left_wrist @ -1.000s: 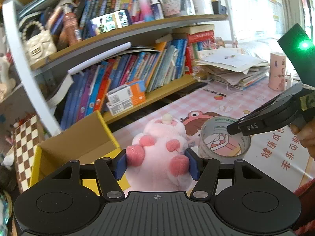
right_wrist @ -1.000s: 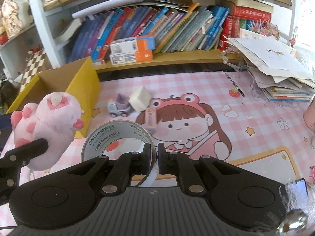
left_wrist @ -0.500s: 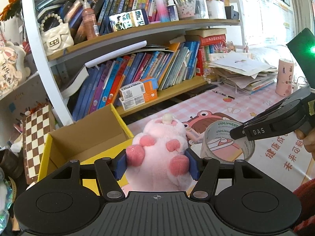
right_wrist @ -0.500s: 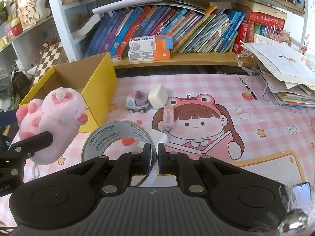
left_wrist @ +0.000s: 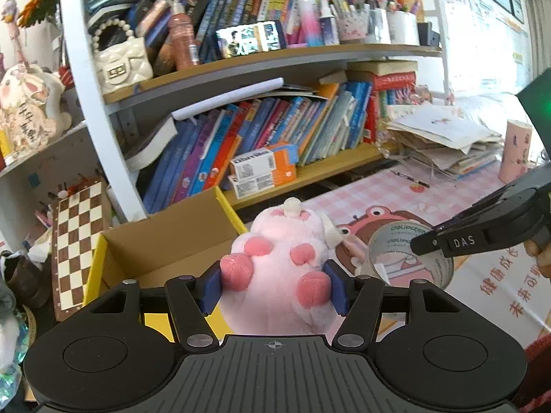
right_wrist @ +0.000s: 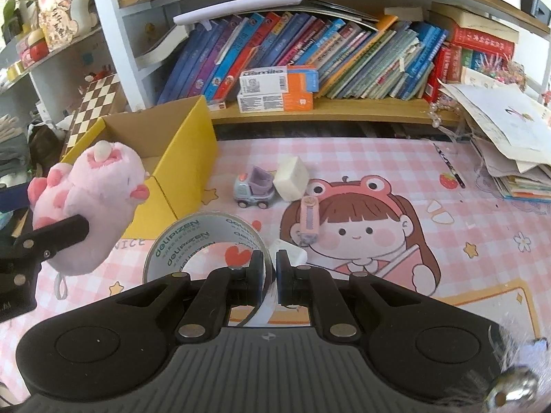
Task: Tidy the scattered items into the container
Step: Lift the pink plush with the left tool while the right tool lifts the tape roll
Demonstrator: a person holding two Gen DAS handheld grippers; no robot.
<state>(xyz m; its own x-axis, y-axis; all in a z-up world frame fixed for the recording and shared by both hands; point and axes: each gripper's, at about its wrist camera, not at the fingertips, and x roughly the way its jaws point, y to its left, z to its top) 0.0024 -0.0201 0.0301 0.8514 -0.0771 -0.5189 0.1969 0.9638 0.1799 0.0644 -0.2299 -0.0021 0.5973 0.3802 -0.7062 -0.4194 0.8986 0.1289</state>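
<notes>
A wooden bookshelf with white uprights (right_wrist: 113,34) fills the upper frame (book-crammed); a pink checked desk mat (right_wrist: 378,158) lies below.

Books (right_wrist: 344,58) fill the shelf beside a checkerboard (right_wrist: 93,103) and paper stack (right_wrist: 499,137).

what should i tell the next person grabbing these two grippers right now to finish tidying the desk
Left gripper: shut on the pink plush toy, held in the air just short of the yellow cardboard box.
Right gripper: shut on the wall of the tape roll, lifted over the pink desk mat.
Done: the box interior that shows looks empty, so nothing is stowed yet.
Left: drop the plush and the tape in the box, then collect the toy truck, white cube, pink correction tape and the white piece behind the tape roll.
</notes>
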